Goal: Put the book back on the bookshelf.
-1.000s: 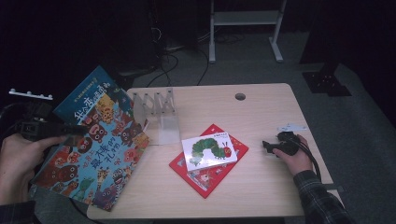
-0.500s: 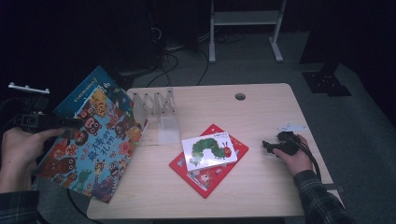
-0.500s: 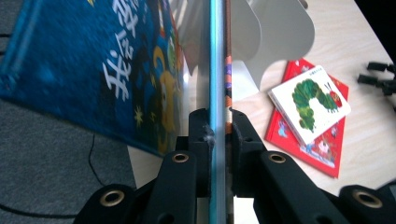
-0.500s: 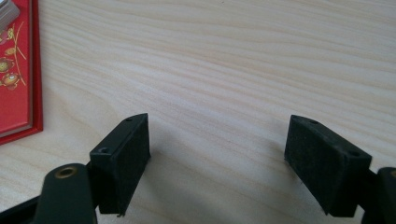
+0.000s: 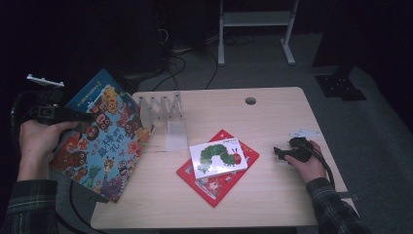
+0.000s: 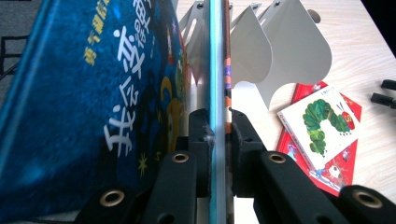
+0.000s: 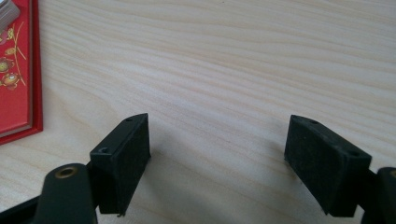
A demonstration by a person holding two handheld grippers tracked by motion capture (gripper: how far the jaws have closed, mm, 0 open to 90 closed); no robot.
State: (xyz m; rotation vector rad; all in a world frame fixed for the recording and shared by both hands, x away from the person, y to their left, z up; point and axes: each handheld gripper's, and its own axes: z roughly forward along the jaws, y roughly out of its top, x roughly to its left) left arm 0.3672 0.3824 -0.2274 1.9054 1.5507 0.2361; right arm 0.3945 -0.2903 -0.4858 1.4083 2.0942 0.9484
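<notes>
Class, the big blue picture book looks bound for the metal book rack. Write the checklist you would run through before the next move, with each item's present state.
1. Left gripper clamped on the big blue book: ok, pads pressed on its edge.
2. Book lined up with a slot in the rack: cannot tell; it is tilted and beside the rack.
3. Rack slots free: ok, none holds a book.
4. Caterpillar book and red book out of the way: ok, lying flat, apart from the rack.
5. Right gripper clear: ok, open and resting on the table.
</notes>
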